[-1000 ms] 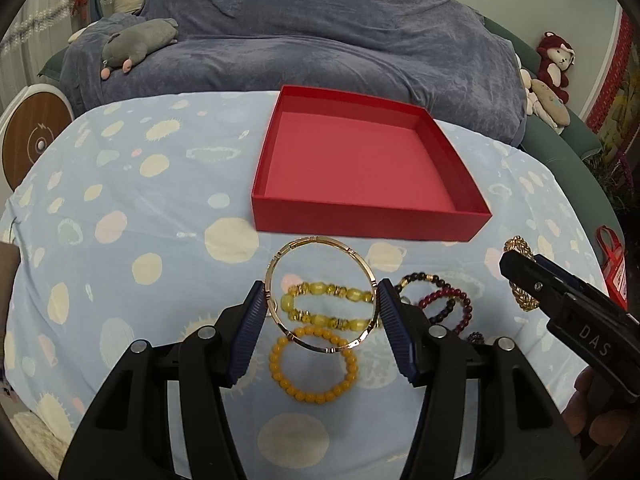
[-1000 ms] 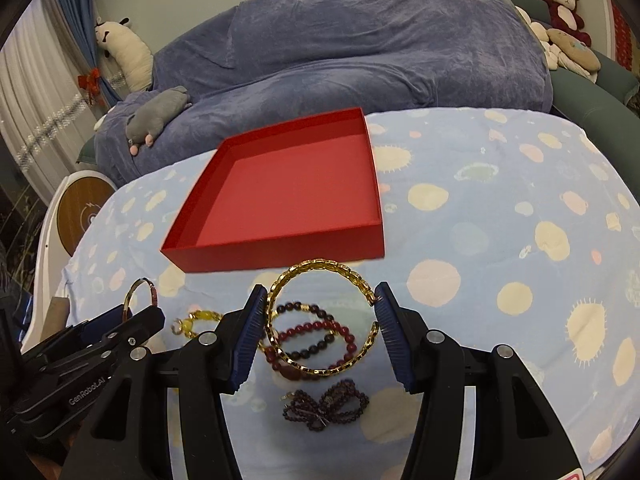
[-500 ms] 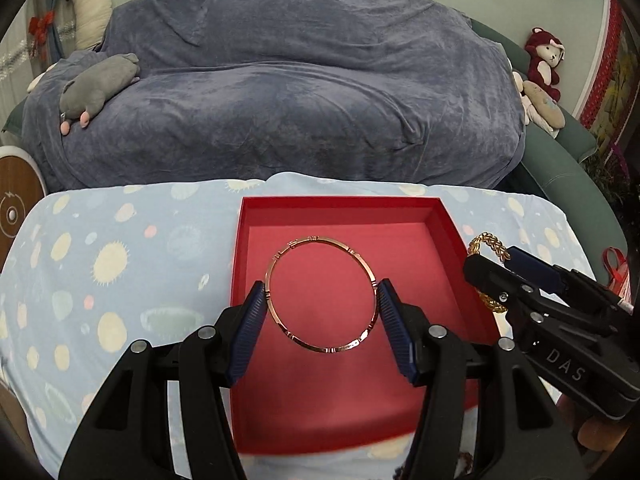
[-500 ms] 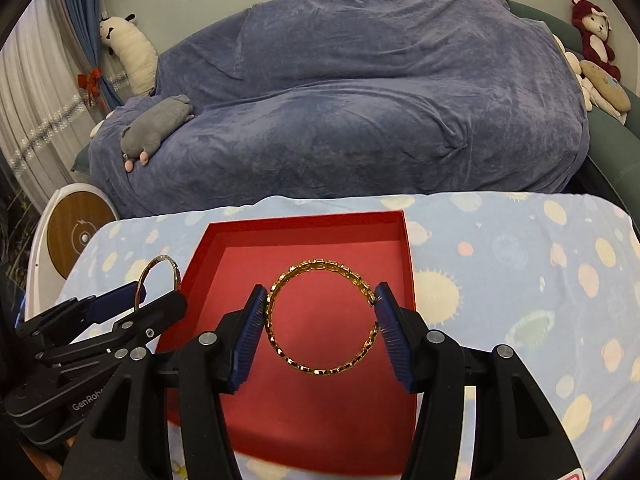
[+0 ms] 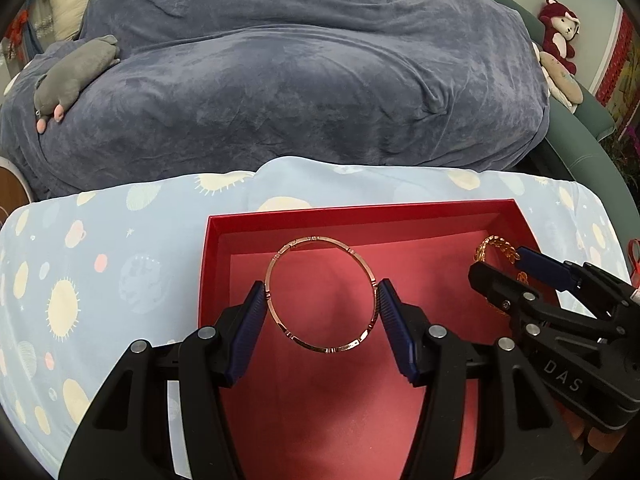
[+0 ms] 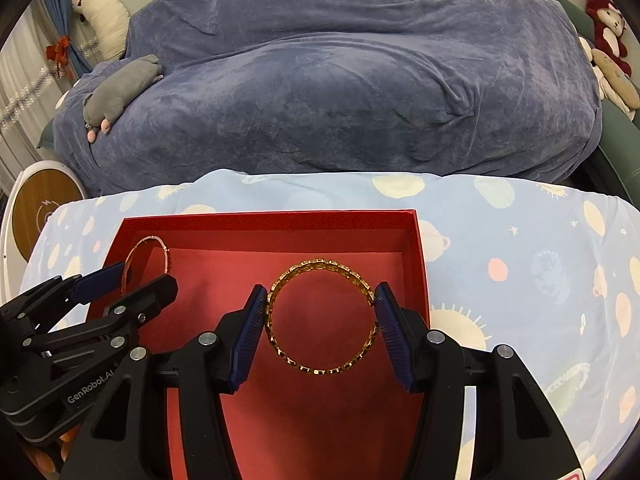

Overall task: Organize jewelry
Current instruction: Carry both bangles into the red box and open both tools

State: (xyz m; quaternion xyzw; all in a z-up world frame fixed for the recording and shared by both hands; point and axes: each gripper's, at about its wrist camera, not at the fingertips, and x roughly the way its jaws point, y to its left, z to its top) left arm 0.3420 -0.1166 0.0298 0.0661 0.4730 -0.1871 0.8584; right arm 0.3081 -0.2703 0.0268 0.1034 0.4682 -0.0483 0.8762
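While the red tray (image 5: 218, 264) sits on the planet-print cloth (image 5: 100, 264), the left gripper (image 5: 322, 300) clamps a rose-gold bangle (image 5: 280, 320) and the right gripper (image 6: 322, 300) clamps a gold link bangle (image 6: 276, 336), both above the tray floor.

Both wrist cameras are looking forward and slightly down, close over the red box (image 5: 360, 216), facing the covered sofa (image 6: 340, 80); each is catching the other hand-held gripper.

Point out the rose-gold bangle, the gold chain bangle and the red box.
rose-gold bangle (image 5: 276, 312), left wrist view, on its left rim.
gold chain bangle (image 6: 320, 371), right wrist view, on its lower rim.
red box (image 6: 264, 218), right wrist view, on its far wall.
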